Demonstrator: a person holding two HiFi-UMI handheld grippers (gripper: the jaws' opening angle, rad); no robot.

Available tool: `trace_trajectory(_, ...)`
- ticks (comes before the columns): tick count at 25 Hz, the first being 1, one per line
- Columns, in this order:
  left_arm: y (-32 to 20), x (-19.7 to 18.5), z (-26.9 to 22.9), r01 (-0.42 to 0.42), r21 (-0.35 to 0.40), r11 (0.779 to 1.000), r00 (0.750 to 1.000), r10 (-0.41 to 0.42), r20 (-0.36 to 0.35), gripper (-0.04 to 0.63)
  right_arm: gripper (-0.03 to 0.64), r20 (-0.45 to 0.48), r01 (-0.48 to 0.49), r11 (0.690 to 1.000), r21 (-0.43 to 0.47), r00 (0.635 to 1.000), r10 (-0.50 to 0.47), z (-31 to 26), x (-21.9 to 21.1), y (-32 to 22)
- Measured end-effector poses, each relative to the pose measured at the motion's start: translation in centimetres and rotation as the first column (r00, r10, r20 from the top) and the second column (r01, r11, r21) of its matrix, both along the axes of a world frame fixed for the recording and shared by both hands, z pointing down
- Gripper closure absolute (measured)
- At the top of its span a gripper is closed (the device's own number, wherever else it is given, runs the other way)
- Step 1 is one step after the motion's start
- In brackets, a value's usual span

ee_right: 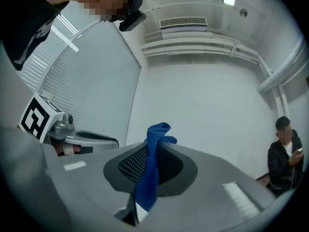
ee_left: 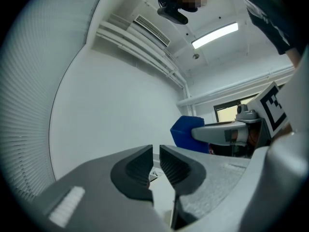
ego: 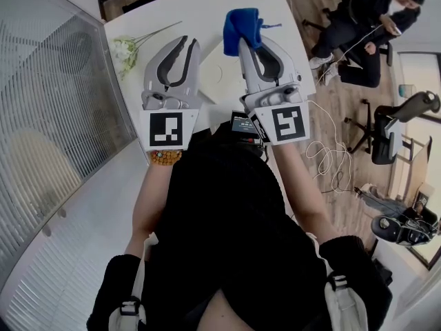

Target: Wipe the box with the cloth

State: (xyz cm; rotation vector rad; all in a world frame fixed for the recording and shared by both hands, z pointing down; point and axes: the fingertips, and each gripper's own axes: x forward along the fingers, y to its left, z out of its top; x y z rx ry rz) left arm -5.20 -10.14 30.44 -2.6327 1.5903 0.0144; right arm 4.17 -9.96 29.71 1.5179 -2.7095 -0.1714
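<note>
My right gripper [ego: 249, 45] is shut on a blue cloth [ego: 240, 27], which bunches up past its tips over the white table [ego: 207, 5]. In the right gripper view the cloth [ee_right: 151, 175] hangs pinched between the ribbed pads [ee_right: 133, 164] of that gripper [ee_right: 153, 146]. My left gripper [ego: 187, 42] is held level beside it, on its left. Its jaws [ee_left: 156, 151] stand almost together with a slim gap and nothing in it. From the left gripper view the cloth [ee_left: 183, 132] shows at the tip of the right gripper. I can make out no box in any view.
White flowers [ego: 127, 50] lie at the table's left edge. A small dark device [ego: 242, 124] sits below the marker cubes. A ribbed glass wall [ego: 48, 102] runs along the left. On the right are a seated person [ego: 372, 19], an office chair [ego: 396, 126] and floor cables [ego: 331, 161].
</note>
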Motion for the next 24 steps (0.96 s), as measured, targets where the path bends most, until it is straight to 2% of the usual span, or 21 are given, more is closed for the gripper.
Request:
trace_trajectory(9,0.2,0.1,0.9,0.007,-0.034,0.999,1.000,-0.007,0.014,0.485,0.561,-0.027,0.006,0.999,-0.040,1.000,-0.007,1.5,-0.1,0.6)
trace_trajectory(24,0.3,0.2,1.2,-0.001,-0.033,0.999,0.999,0.002,0.032,0.486,0.561,-0.038,-0.002,0.998,-0.065,0.999,-0.001,2.3,0.4,0.3)
